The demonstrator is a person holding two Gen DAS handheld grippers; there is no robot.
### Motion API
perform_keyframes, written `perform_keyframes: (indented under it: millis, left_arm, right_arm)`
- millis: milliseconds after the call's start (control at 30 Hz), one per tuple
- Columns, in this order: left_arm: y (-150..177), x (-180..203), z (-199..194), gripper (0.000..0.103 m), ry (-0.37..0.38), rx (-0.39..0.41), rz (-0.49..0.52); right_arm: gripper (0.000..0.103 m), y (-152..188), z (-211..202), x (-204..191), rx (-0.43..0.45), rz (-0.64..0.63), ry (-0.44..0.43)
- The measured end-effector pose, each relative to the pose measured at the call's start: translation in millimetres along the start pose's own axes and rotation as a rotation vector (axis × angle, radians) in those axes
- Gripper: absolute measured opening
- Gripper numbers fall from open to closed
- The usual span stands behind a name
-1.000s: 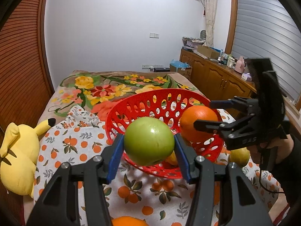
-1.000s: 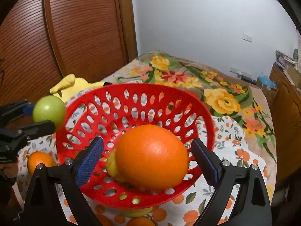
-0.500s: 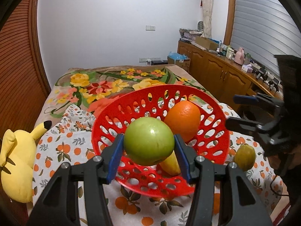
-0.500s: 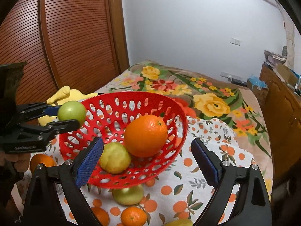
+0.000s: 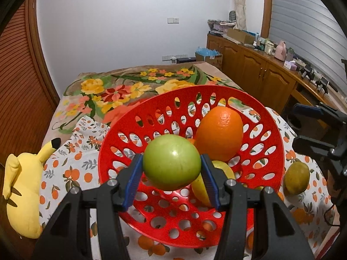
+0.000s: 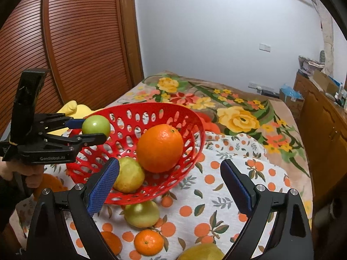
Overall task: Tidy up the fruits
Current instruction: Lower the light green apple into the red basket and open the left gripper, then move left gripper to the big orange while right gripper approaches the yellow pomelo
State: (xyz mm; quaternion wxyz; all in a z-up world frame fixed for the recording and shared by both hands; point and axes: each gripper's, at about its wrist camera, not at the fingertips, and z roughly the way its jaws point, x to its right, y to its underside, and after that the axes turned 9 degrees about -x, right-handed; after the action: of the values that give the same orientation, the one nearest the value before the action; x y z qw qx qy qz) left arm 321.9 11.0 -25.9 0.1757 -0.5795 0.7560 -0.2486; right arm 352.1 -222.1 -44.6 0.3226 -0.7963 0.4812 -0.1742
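Note:
My left gripper (image 5: 172, 171) is shut on a green apple (image 5: 171, 162) and holds it above the near rim of the red perforated basket (image 5: 269, 151). The basket holds a large orange (image 5: 219, 134) and a yellow fruit (image 5: 201, 187). In the right wrist view the basket (image 6: 186, 117) sits tilted on the orange-print cloth (image 6: 234, 156), with the orange (image 6: 160, 147) and yellow fruit (image 6: 130, 174) inside and the apple (image 6: 96, 125) held in the left gripper (image 6: 91, 130) over its left rim. My right gripper (image 6: 170, 182) is open and empty, back from the basket.
Loose fruit lies on the cloth in front of the basket: a green-yellow fruit (image 6: 142, 214), a small mandarin (image 6: 148, 241), an orange (image 6: 110, 241) and a yellow fruit (image 6: 201, 252). Another yellow-green fruit (image 5: 297, 177) lies right of the basket. A yellow plush toy (image 5: 19, 186) lies at the left.
My right gripper let go of the orange, which now rests in the basket, and drew back and up. My left gripper carried the green apple forward over the basket.

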Motion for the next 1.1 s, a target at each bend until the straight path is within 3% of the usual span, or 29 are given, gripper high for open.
perform_keyframes:
  millis: [400, 867, 1100]
  left_arm:
    - [10, -2, -30, 0.061, 0.02, 0.07, -0.029]
    - [71, 28, -90, 0.078, 0.043, 0.154, 0.004]
    - [96, 40, -114, 0.079, 0.029, 0.191, 0.016]
  right_arm:
    - [0.096, 15, -16, -4, 0.021, 0.004, 0.028]
    - [0.096, 76, -61, -3, 0.038, 0.08, 0.063]
    - [0.096, 100, -76, 1, 0.041, 0.111, 0.08]
